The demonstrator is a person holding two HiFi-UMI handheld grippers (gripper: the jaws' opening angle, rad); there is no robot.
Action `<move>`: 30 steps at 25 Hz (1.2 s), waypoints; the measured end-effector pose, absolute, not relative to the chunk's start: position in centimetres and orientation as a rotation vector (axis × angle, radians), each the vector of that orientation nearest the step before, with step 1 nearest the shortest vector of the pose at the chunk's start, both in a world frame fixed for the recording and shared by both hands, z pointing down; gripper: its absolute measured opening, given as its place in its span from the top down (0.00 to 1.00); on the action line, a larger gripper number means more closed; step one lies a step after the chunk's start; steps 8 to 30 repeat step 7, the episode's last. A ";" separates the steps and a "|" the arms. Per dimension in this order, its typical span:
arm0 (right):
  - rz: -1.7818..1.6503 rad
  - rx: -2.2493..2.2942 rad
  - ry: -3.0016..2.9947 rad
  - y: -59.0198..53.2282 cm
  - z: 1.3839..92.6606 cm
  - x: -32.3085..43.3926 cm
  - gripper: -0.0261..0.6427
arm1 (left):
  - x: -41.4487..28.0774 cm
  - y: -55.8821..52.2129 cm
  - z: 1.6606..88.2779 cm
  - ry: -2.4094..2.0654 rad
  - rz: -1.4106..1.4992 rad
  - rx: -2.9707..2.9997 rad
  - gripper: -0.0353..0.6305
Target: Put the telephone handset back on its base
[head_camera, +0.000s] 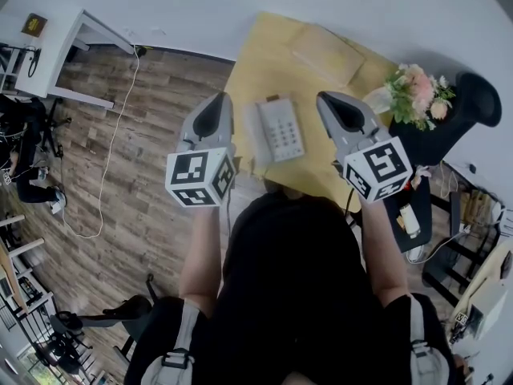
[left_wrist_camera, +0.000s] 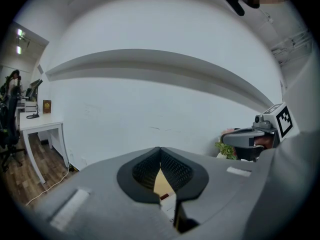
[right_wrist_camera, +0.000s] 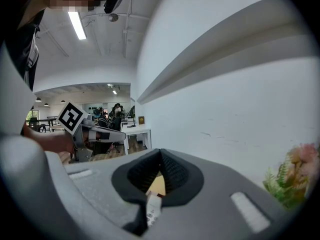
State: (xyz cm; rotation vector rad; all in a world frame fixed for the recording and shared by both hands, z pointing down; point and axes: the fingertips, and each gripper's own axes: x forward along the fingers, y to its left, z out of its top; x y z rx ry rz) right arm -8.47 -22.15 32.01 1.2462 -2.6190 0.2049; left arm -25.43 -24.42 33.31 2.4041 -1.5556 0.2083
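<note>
Head view shows a person holding two grippers up over a yellow table (head_camera: 260, 66). The left gripper (head_camera: 218, 103) and the right gripper (head_camera: 327, 101) sit side by side and well apart. Both point toward the white wall and tip down a little. The telephone (head_camera: 279, 131) lies flat on the table, in the gap between the two sets of fingers and down below them. Nothing touches it. Its buttons face up, but its handset is too small for me to tell from the base. Past the right fingers and off to their outer side stands a bunch of pink flowers (head_camera: 417, 93). Straight ahead of the right fingers, farther along the table, lies a flat tan box (head_camera: 327, 53). Out beyond the left fingers there is a brown wood floor (head_camera: 144, 135). In the left gripper view the black fingers (left_wrist_camera: 175, 171) are pressed together at their tips and nothing is between them. Only a thin strip of yellow table shows through the small hole under the tips. In the right gripper view the fingers (right_wrist_camera: 175, 174) also meet at their tips and grip nothing, with the same bit of yellow showing below them.
</note>
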 end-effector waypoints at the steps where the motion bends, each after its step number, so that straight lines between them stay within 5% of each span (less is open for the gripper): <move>1: 0.205 1.246 -2.617 -22.1 32.0 -8.5 0.96 | -25.4 -24.4 33.3 -1.555 0.209 2.403 0.93; 30: 0.200 1.248 -2.610 -22.0 32.0 -8.8 0.96 | -25.7 -24.1 33.3 -1.549 0.205 2.404 0.93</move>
